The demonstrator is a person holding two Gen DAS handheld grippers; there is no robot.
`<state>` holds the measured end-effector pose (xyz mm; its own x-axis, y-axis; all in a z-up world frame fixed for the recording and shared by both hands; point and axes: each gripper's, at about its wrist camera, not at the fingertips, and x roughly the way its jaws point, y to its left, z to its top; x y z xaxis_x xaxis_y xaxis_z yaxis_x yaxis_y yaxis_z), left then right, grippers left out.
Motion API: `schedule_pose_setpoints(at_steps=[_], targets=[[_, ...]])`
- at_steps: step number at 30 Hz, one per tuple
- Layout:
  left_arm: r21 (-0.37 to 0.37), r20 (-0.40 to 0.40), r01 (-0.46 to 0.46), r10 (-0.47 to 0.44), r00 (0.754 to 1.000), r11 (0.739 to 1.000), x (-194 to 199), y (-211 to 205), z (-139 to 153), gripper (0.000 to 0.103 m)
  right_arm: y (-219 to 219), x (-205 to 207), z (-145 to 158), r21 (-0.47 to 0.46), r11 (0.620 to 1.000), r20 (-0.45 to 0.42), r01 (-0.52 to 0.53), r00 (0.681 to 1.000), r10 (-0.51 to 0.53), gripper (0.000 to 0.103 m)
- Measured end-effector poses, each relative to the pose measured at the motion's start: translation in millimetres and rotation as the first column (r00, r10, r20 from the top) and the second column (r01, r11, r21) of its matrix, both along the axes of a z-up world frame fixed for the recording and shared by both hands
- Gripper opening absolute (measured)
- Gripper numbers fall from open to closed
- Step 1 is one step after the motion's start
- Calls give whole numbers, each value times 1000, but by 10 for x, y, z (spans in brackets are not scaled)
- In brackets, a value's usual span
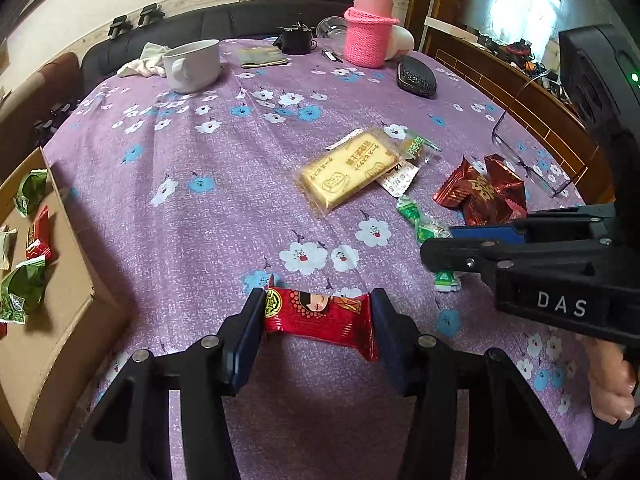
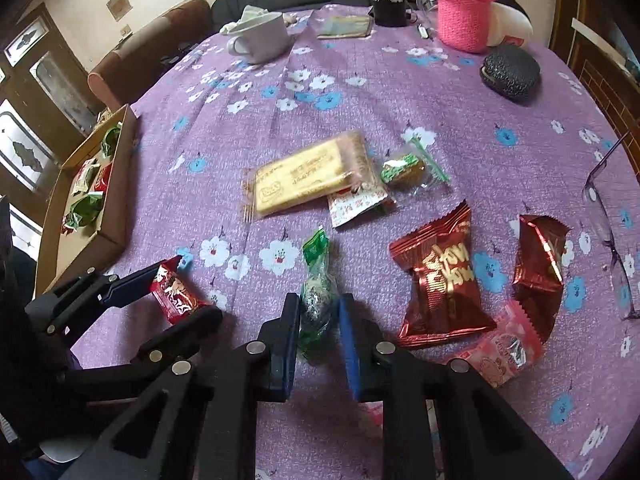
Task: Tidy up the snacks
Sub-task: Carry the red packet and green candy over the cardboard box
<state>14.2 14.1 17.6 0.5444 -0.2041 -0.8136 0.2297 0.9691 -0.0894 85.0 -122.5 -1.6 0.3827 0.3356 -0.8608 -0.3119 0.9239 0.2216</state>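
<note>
Both grippers are closed on snacks at the near edge of the table (image 1: 224, 184), so the step in hand looks like lifting the two and carrying them left to the box (image 2: 80, 236), where sorted snacks already lie. The left gripper (image 1: 318, 316) clamps a red pack (image 1: 320, 318) end to end, jaws about half apart; the right gripper (image 2: 319, 320) is pinched narrow on a green candy (image 2: 318, 300), pads on its bulged middle. To do it well, I would raise both straight off the cloth before swinging left, since the left tool sits between the right one and the box; the red pack could buckle if squeezed harder, and the candy's slick wrapper may slip. Still loose on the cloth, biggest first: one yellow cake bar (image 2: 304, 178), two dark red foil bags (image 2: 440, 280), one pink pack (image 2: 504, 350), one white sachet (image 2: 352, 208) partly under the bar, and one small brown sweet (image 2: 404, 170). In the box I count about two green packs and one red; the rest is too blurred to number.
</note>
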Motion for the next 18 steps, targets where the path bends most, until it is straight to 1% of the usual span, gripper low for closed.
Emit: schedule_pose_setpoints(at_steps=[3,11,13,18], targets=[[-4,6,-1,1,1000,1000,-7,4,24,51,-41,6,59,55,998,7,8,1000,-8,21],[-22,34,-16,17,999,1000,-43,64,182,51,-45,-26,150,102,995,41,3,999,-7,21],[-30,45,-23,24,999,999,-61,112,239,51,-42,-36,172,114,993,51,-3,999,-3,21],[-57,77,-75,79,994,996,-123,355,394,51,2,-101,264,153,987,99,-42,995,27,21]])
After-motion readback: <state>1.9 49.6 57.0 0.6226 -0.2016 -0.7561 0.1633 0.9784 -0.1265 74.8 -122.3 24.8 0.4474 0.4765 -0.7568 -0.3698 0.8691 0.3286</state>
